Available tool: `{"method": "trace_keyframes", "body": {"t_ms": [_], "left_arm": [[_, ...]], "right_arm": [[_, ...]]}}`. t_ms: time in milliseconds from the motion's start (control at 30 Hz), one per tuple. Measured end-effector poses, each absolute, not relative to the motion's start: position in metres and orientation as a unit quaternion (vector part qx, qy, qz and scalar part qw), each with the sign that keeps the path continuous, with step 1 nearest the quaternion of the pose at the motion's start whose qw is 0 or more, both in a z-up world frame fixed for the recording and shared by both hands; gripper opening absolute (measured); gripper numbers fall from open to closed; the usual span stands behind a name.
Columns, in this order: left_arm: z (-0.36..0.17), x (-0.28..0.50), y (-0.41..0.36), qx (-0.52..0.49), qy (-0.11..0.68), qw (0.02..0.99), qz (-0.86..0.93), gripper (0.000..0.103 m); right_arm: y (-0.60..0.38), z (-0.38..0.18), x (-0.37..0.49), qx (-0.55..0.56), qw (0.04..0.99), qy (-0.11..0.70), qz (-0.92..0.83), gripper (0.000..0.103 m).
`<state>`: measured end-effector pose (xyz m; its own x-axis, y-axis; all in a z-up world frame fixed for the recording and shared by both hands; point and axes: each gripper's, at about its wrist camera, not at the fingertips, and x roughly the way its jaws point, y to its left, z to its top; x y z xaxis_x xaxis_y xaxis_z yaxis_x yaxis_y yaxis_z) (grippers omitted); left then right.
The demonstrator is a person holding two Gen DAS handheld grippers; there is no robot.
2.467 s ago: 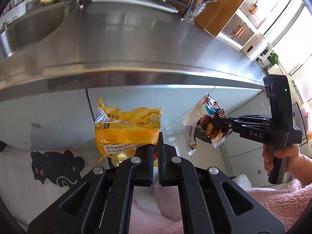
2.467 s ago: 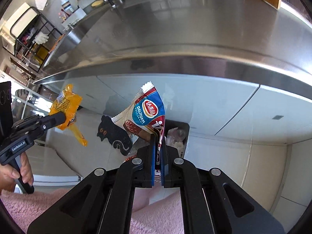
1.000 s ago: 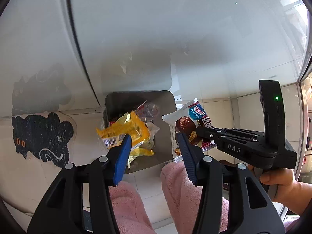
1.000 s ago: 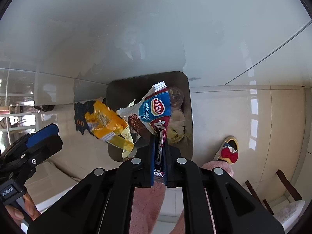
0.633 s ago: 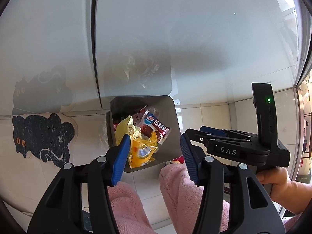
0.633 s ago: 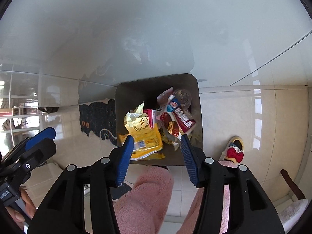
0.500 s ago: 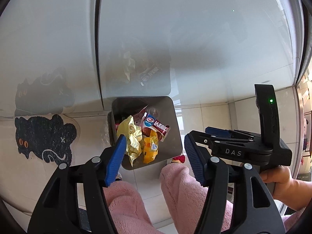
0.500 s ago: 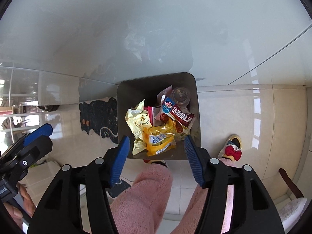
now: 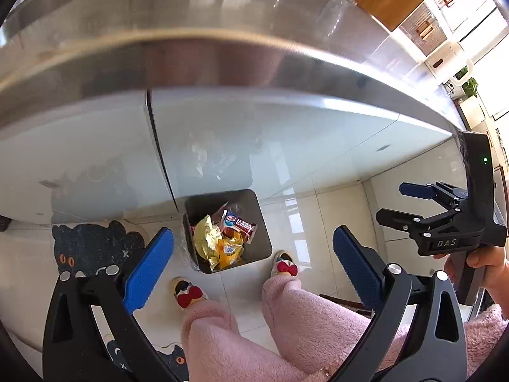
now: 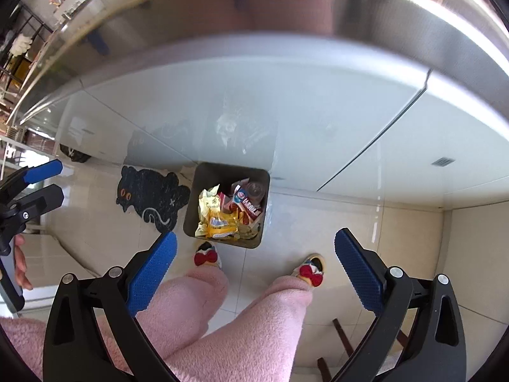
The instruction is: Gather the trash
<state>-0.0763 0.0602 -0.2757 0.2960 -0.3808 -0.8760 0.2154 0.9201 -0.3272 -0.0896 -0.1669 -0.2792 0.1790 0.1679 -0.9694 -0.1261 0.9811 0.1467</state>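
Observation:
A grey square trash bin (image 9: 262, 242) (image 10: 191, 213) stands on the floor against the white cabinet, far below both grippers. In it lie a yellow snack bag (image 9: 227, 250) (image 10: 219, 221), a red, white and blue wrapper (image 9: 238, 222) (image 10: 246, 205) and other litter. My left gripper (image 9: 253, 248) is wide open and empty; it also shows at the left edge of the right wrist view (image 10: 44, 181). My right gripper (image 10: 254, 254) is wide open and empty; it also shows at the right of the left wrist view (image 9: 404, 202).
The steel counter edge (image 9: 222, 60) (image 10: 254, 9) overhangs the white cabinet doors (image 9: 286, 146). A black cat mat (image 9: 92, 245) (image 10: 149, 194) lies left of the bin. The person's pink-clad legs (image 9: 286, 312) and bow slippers (image 10: 206, 256) stand right in front of the bin.
Both grippers opened and dropped their wrappers into the bin. Both then rose and tilted up, so the bin looks smaller and the counter edge has come into view.

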Motion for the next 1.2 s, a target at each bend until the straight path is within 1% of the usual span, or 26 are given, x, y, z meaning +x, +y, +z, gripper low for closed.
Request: {"method": "trace_keyframes", "body": {"t_ms": [300,433,633,900,1033,1200], "left_arm": [[-0.160,-0.073,0.059,-0.087,0.488,0.850,-0.180,0.095],[-0.123,-0.071,0.062,-0.095,0.460,0.864,-0.180,0.095],[-0.075,-0.068,0.063,-0.076,0.424,0.888,-0.159,0.095],[-0.036,-0.062,0.070,-0.075,0.395,0.906,-0.131,0.095],[-0.022,-0.061,0.073,-0.074,0.380,0.914,-0.120,0.095],[-0.012,-0.058,0.075,-0.075,0.383,0.914,-0.112,0.095]], "right_arm": [[-0.185,-0.154,-0.084,0.035,0.831,0.553,0.048,0.100],[-0.194,-0.117,-0.078,0.039,0.848,0.529,0.021,0.100],[-0.210,-0.060,-0.073,0.040,0.874,0.484,-0.003,0.100],[-0.210,-0.007,-0.069,0.031,0.901,0.432,-0.019,0.100],[-0.207,0.005,-0.067,0.023,0.904,0.427,-0.013,0.100],[-0.203,0.019,-0.069,0.022,0.907,0.420,-0.010,0.100]]}}
